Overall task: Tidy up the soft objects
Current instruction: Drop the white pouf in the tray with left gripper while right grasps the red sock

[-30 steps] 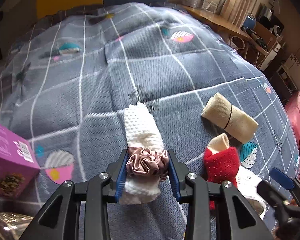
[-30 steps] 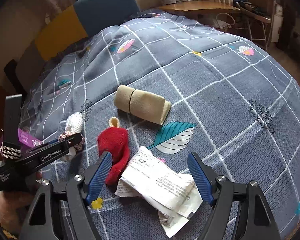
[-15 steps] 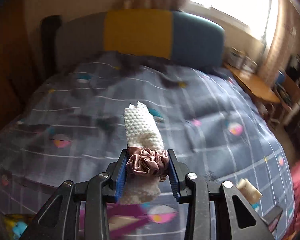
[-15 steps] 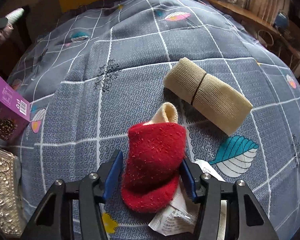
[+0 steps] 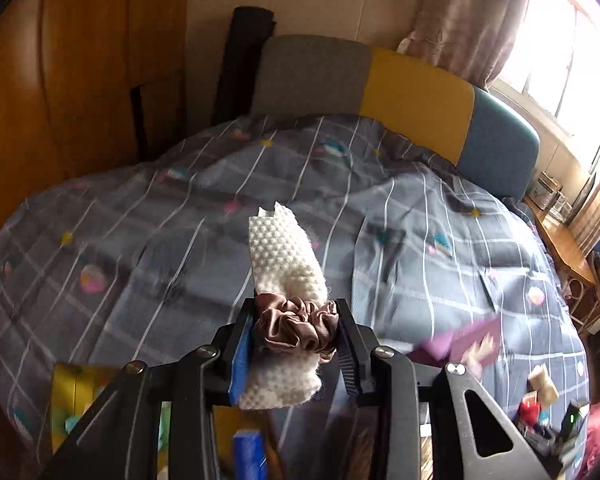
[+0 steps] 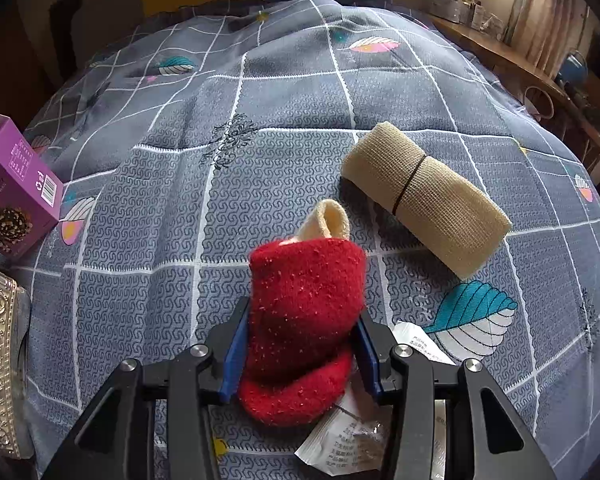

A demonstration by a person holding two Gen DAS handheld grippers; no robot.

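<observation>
Left claw: pinches the white waffle cloth bound by a mauve scrunchie. A second ago this bundle lay on the bed; it is now carried clear above it, so the first soft item is in transit.

Right claw: its jaws have just been closing and now press both flanks of the red sock, which rests on the bed between them. The tan rolled cloth lies near, beyond the claw.

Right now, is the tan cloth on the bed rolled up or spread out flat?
Rolled up. The tan cloth lies as a roll on the bedspread, with a dark band around its middle.
</observation>
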